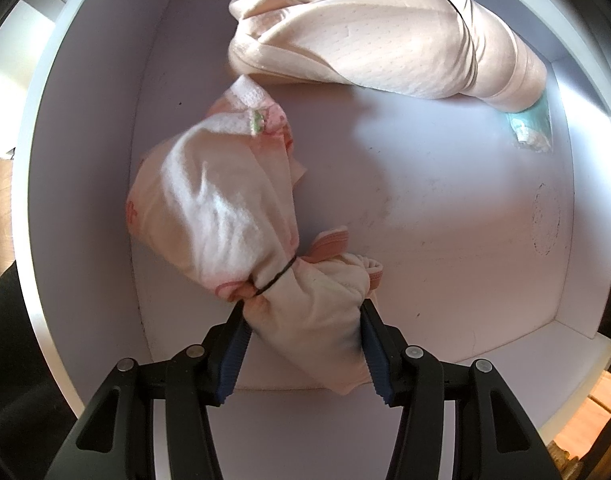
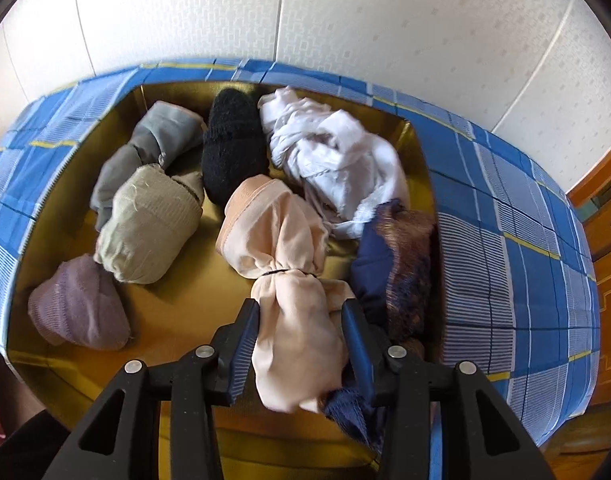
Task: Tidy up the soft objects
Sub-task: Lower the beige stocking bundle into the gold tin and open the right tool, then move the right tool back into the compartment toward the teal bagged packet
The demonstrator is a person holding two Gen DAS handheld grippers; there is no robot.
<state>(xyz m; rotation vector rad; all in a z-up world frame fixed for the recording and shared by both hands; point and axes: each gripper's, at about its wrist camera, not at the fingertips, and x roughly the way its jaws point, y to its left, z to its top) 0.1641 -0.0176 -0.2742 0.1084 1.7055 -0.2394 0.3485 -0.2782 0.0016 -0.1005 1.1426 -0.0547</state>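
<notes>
white padded wall (image 2: 305,12), wooden furniture (image 2: 605,216)

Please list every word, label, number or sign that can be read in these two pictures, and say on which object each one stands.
No text can be read.
Teal packet under the peach bundle in the white drawer: printed picture, any text too blurred.
Wooden door at the right edge: small pale marks, too small to read.
Cloth bundles and gold box: no text.
</notes>
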